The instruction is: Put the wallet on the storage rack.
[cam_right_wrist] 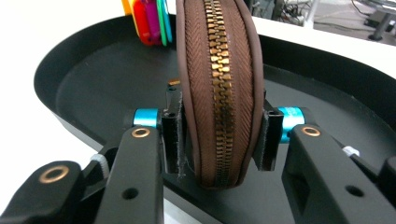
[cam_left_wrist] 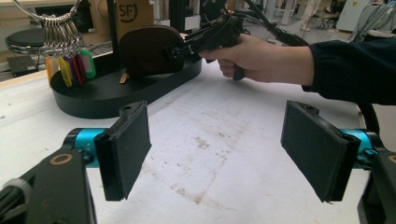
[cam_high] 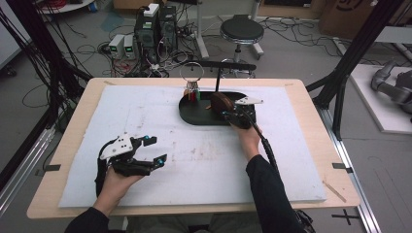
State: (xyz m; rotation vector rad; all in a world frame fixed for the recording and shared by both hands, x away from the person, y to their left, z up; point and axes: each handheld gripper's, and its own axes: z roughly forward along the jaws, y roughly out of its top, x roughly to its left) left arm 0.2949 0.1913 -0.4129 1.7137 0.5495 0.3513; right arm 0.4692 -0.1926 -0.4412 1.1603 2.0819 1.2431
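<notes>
Your right gripper (cam_right_wrist: 218, 135) clamps the pouch (cam_right_wrist: 217, 84) edge-on, left gripper (cam_left_wrist: 224, 149) gaping idle; a loose squeeze could let it tip onto the tray (cam_right_wrist: 93, 84).

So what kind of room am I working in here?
Most likely a robotics lab or workshop: computer towers amid loose cables on the floor, black frame struts around the wooden table, and a stool.
</notes>
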